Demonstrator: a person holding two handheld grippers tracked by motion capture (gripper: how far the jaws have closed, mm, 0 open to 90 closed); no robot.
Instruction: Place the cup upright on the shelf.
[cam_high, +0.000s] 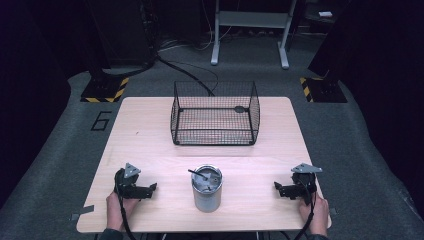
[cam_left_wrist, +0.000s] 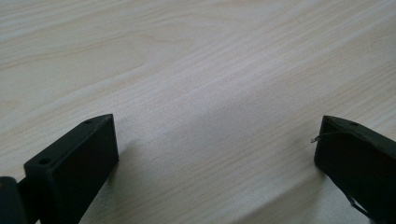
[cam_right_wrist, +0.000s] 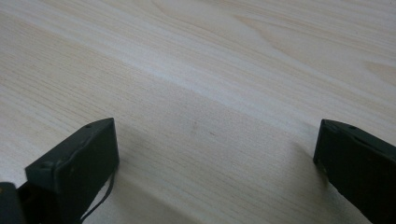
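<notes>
A grey carpeted floor (cam_high: 55, 150) surrounds the scene, and the room beyond it falls into near-black at the left, right and back, so what stands there is hard to make out. At the far side a pale metal frame (cam_high: 250, 30) with two legs rises out of the top of the high view, cut off above. Two dark stand bases marked with yellow-and-black hazard stripes (cam_high: 105, 90) sit on the floor at the left and right, and a black cable (cam_high: 190, 75) runs across the carpet toward the table. A number is marked on the floor at the left.

The light wood table (cam_high: 150, 130) has rounded corners; its near edge is partly cut off at the bottom. A black wire basket (cam_high: 215, 112) stands at the far middle, open-topped, with a small dark object inside near its back right corner, too small to identify. A cylindrical metal can (cam_high: 206, 188) stands upright near the front middle, with a thin dark item lying across its top; what it is cannot be told.

The left hand-held gripper (cam_high: 150, 189) rests on the table left of the can, well apart from it, jaws spread wide over bare wood. The right hand-held gripper (cam_high: 278, 188) rests to the can's right, likewise spread wide on bare wood. A hand holds each one, the forearms cut off at the bottom edge.
</notes>
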